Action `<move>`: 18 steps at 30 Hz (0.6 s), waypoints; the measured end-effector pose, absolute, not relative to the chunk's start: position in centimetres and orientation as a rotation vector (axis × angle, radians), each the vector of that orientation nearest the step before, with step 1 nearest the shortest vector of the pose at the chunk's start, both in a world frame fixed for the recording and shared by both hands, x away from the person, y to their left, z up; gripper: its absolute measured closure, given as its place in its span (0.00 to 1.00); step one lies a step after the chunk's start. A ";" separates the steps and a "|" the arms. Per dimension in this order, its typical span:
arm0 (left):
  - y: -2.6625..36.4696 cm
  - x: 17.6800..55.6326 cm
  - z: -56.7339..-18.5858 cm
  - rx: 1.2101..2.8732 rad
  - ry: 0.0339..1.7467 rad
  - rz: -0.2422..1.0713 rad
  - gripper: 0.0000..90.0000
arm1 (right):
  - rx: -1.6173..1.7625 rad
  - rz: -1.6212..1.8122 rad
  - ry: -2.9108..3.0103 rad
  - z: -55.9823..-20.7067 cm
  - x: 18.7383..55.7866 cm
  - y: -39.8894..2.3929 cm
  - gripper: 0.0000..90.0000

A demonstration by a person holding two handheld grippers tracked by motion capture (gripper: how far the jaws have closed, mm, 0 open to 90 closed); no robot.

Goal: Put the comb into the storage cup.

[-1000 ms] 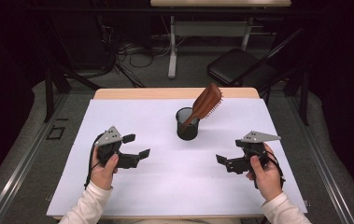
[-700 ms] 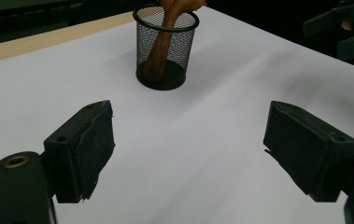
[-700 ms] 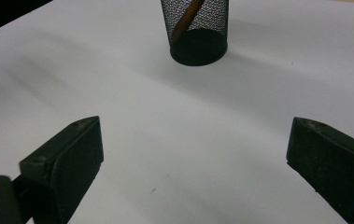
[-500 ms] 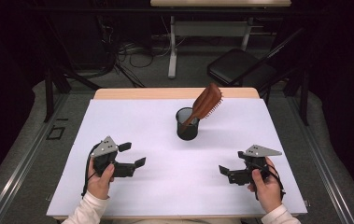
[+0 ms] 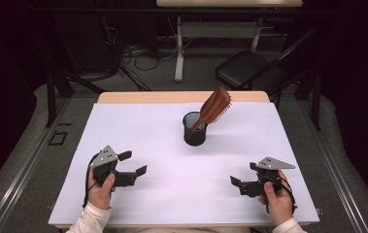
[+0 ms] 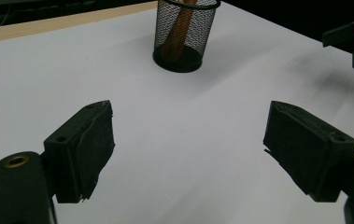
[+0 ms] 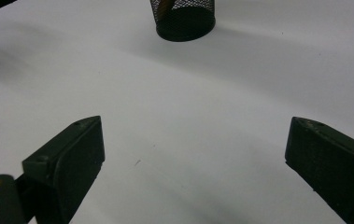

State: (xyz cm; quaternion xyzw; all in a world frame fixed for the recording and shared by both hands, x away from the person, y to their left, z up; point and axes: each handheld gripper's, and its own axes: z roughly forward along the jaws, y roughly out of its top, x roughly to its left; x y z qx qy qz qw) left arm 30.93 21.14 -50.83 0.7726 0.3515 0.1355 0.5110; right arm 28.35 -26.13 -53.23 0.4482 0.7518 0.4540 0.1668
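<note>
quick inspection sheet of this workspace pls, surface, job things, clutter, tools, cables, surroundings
surface: white table top, bare apart from the cup; wooden edge at the far side.
job's things: black mesh cup upright near the far middle; brown hairbrush stands in it handle down, head leaning out to the right.
clutter: nothing seen on the table.
grippers: left tool open, nothing between the jaws, near the left front; right tool open, nothing between the jaws, near the right front; both apart from the cup.
cables: black cable trails from the left tool; loose cables on the floor behind.
surroundings: dark folding chair and white desk legs beyond the table.
</note>
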 end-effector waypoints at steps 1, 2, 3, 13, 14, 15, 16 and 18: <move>21.2 31.0 -50.9 1.855 0.847 0.327 0.18 | 1.282 1.298 2.134 -53.4 28.3 -26.2 0.05; 21.3 31.0 -50.9 1.855 0.852 0.330 0.18 | 1.287 1.294 2.134 -53.7 28.3 -26.3 0.05; 21.4 31.0 -51.0 1.849 0.854 0.330 0.18 | 1.287 1.294 2.134 -53.7 28.3 -26.3 0.05; 21.8 31.1 -51.6 1.845 0.874 0.337 0.18 | 1.360 1.299 2.111 -54.7 28.6 -27.1 0.06; 21.9 31.2 -51.7 1.842 0.877 0.337 0.18 | 1.368 1.297 2.113 -54.7 28.6 -27.3 0.06; 22.0 31.2 -51.8 1.839 0.881 0.334 0.18 | 1.368 1.303 2.102 -54.8 28.7 -27.4 0.06; 22.0 31.2 -51.8 1.839 0.881 0.334 0.18 | 1.368 1.303 2.102 -54.8 28.7 -27.4 0.06; 22.1 31.3 -51.9 1.837 0.890 0.336 0.18 | 1.398 1.312 2.091 -54.8 28.7 -27.7 0.06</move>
